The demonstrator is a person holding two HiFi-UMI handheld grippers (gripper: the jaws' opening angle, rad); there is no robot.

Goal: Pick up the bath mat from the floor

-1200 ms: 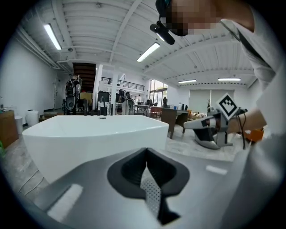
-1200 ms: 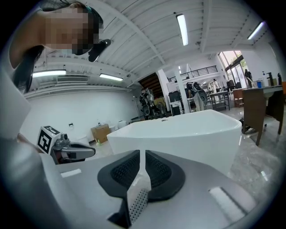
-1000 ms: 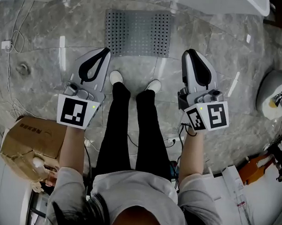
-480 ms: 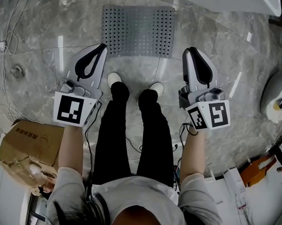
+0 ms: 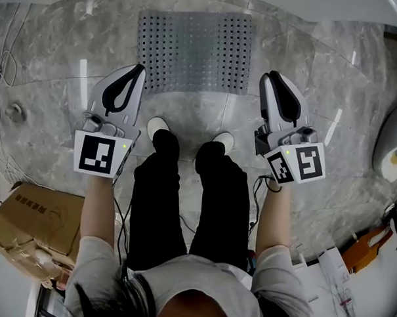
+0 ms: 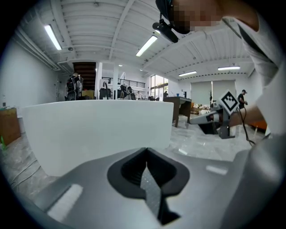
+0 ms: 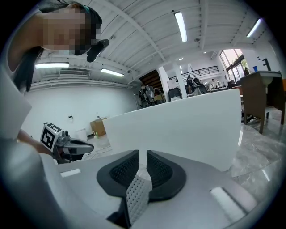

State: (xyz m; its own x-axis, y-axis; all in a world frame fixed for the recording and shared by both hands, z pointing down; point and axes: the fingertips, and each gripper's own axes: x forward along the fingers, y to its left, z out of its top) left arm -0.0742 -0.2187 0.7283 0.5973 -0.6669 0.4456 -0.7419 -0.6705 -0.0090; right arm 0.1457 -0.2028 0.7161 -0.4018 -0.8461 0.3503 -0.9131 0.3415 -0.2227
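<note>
Grippers poised over a bath mat (image 5: 193, 52) that lies flat on the marble floor (image 5: 52, 56), just ahead of the person's white shoes (image 5: 157, 126) and close against the foot of a white tub (image 5: 310, 5); the mat sits between the two tools and untouched, with neither yet at its edge. The left gripper (image 5: 138, 70) is fully closed with nothing in it; the right gripper (image 5: 271, 77) shows only a slit between its jaws, which have just been easing open, and nothing stands between them. Trouble from here looks likely at the pick itself; a closed left gripper would only shove the mat along polished stone toward the tub, and a slit-wide right one may skate over the thin rim instead of taking it; a perforated mat of this kind may also cling to the floor and peel unevenly if one corner is lifted alone; jaws brought in too flat could scrape the marble. A cable (image 5: 120, 217) trailing beside the legs could snag. Both gripper views look level at the tub wall and show no mat at all; its underside and thickness stay hidden; how high the grippers hang above the floor is hard to judge from overhead; a pale round object (image 5: 393, 140) at the right is cut off by the frame.
</note>
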